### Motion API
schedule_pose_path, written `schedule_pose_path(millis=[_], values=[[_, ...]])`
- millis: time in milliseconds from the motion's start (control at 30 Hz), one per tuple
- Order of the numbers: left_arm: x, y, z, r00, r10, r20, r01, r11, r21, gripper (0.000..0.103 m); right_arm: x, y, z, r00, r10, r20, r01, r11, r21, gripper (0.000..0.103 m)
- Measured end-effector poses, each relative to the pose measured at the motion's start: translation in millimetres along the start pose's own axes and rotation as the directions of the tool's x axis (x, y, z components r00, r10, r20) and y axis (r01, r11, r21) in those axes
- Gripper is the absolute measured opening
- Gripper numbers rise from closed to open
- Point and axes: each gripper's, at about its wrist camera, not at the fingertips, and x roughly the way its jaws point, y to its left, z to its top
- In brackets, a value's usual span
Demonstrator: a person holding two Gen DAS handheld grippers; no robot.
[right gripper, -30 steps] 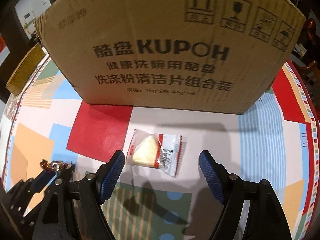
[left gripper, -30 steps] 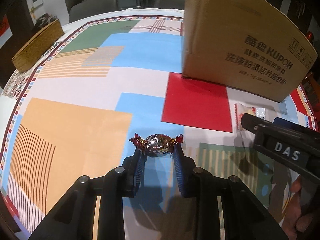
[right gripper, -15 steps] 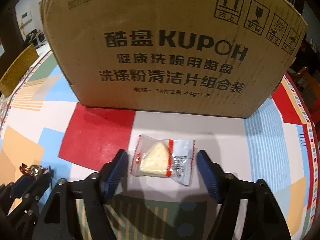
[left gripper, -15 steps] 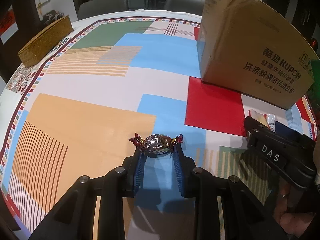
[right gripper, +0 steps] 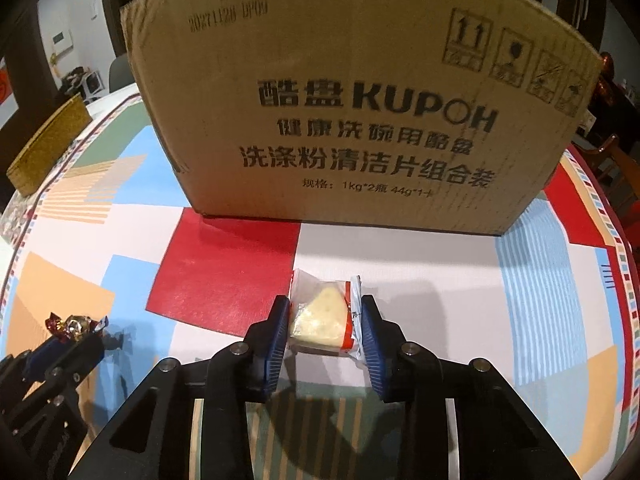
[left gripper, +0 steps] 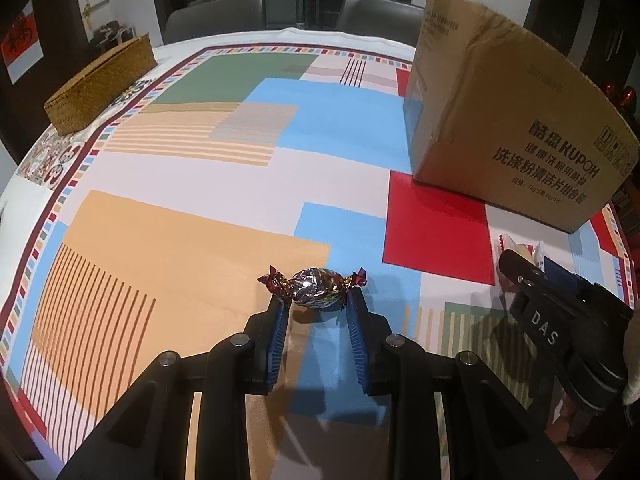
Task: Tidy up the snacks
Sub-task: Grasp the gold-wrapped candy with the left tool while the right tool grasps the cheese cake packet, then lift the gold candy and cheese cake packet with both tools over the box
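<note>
My left gripper [left gripper: 316, 300] is shut on a foil-wrapped candy [left gripper: 316, 290] with twisted red ends, held just above the patterned tablecloth. The candy also shows in the right wrist view [right gripper: 76, 326]. My right gripper [right gripper: 324, 312] is shut on a clear packet with a pale wedge-shaped snack [right gripper: 320, 314], just in front of a tall cardboard box [right gripper: 360, 120]. The packet's end shows in the left wrist view [left gripper: 520, 246], partly hidden behind the right gripper's body. The box [left gripper: 500, 120] stands at the right of the table.
A woven basket [left gripper: 100, 88] sits at the table's far left edge; it also shows in the right wrist view [right gripper: 48, 144]. Two grey chairs [left gripper: 360, 12] stand beyond the far edge. The tablecloth [left gripper: 180, 200] covers the round table.
My right gripper has closed from wide open onto the snack packet. My left gripper keeps hold of the candy and has lifted and drawn back, widening its view.
</note>
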Motion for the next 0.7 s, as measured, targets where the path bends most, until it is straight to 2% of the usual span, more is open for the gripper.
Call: schedule_pose_path(millis=[433,700], values=[[-32,-14,8,0.998,-0.015,0.069,0.012,0.999,0.044,0.029,-41,-7,5,0.997,0.024,0.069,-0.026,0.999,0.029,0.036],[-55,-30,16,0.993,-0.033,0.115,0.024,0.997,0.078,0.029,-80,-52,23,0.991,0.029,0.129,-0.035,0.998,0.044,0.036]])
